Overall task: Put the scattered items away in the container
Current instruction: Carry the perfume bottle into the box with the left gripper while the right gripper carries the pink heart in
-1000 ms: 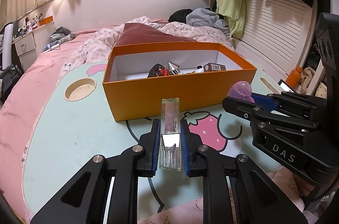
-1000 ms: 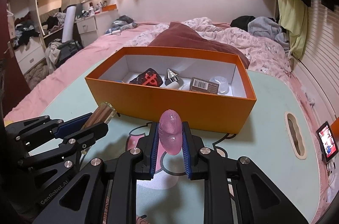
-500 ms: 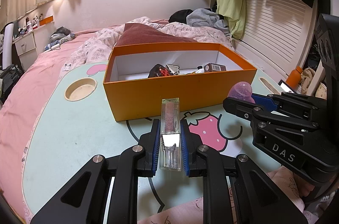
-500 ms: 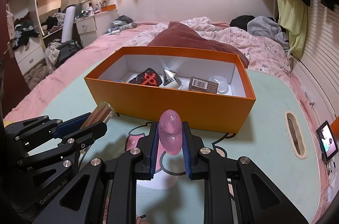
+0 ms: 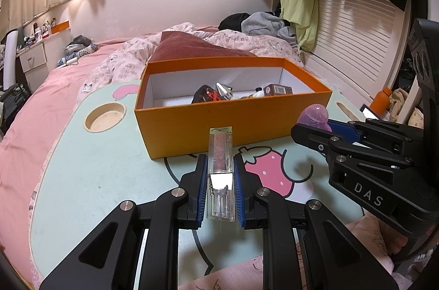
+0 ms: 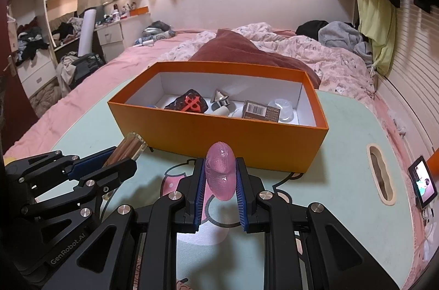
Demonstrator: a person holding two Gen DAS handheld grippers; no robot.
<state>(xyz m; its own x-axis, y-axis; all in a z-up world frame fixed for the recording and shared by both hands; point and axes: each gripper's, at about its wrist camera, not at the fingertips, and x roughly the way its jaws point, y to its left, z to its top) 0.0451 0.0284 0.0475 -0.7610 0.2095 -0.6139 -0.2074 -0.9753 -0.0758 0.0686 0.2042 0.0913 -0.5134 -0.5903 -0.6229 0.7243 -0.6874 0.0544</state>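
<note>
An open orange box [image 5: 219, 120] [image 6: 219, 133] stands on the mint table, holding a dark pouch [image 6: 188, 103], a silver cone [image 6: 219, 98], a brown carton [image 6: 260, 110] and a clear cup [image 6: 282, 106]. My left gripper [image 5: 219, 166] is shut on a clear square lip-gloss tube [image 5: 220, 152], held just in front of the box's near wall. To its right, my right gripper [image 6: 221, 174] is shut on a translucent pink oval piece [image 6: 221, 172], also short of the box. Each gripper shows in the other's view: the left gripper [image 6: 109, 163], the right gripper [image 5: 323, 128].
The table [image 5: 82, 166] has a round cup hole [image 5: 105, 117] at the left and a slot [image 6: 380, 174] at the right. A small lit phone [image 6: 422, 184] sits at the right edge. Behind lies a pink bed [image 6: 247, 48] with clothes.
</note>
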